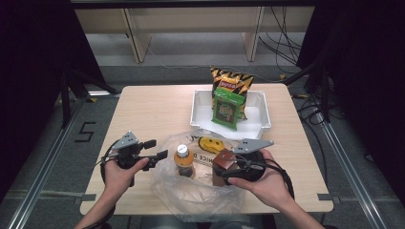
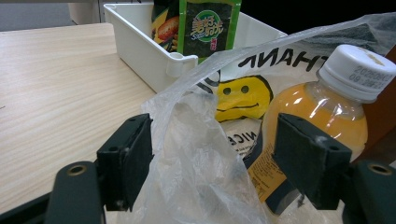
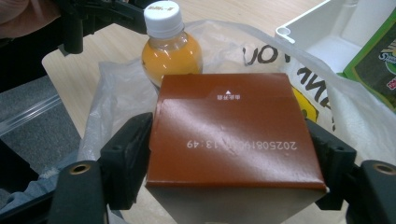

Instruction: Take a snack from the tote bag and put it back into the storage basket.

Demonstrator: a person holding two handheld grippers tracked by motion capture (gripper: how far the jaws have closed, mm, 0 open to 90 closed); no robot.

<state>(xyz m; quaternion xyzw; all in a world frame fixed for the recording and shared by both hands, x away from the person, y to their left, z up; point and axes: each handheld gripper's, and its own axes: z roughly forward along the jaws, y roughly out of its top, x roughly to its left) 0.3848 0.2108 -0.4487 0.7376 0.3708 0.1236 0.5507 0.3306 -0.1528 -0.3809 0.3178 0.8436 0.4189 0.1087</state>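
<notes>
A clear plastic bag (image 1: 200, 191) printed with a yellow smiley lies open at the table's front middle. An orange juice bottle (image 1: 183, 160) with a white cap stands inside it. My right gripper (image 1: 223, 168) is shut on a brown carton (image 1: 224, 161) and holds it over the bag's right side, just right of the bottle. In the right gripper view the carton (image 3: 233, 121) sits between both pads, with the bottle (image 3: 170, 51) beyond it. My left gripper (image 1: 160, 149) is at the bag's left edge with its jaws wide. In the left gripper view, loose bag film (image 2: 196, 163) passes between the jaws, unpinched.
A white tray (image 1: 200, 102) stands at the back of the table. A green snack packet (image 1: 225, 109) leans in it against a yellow and black chip bag (image 1: 231, 78). Bare wood lies to the left. Shelves and cables are on the floor beyond the table.
</notes>
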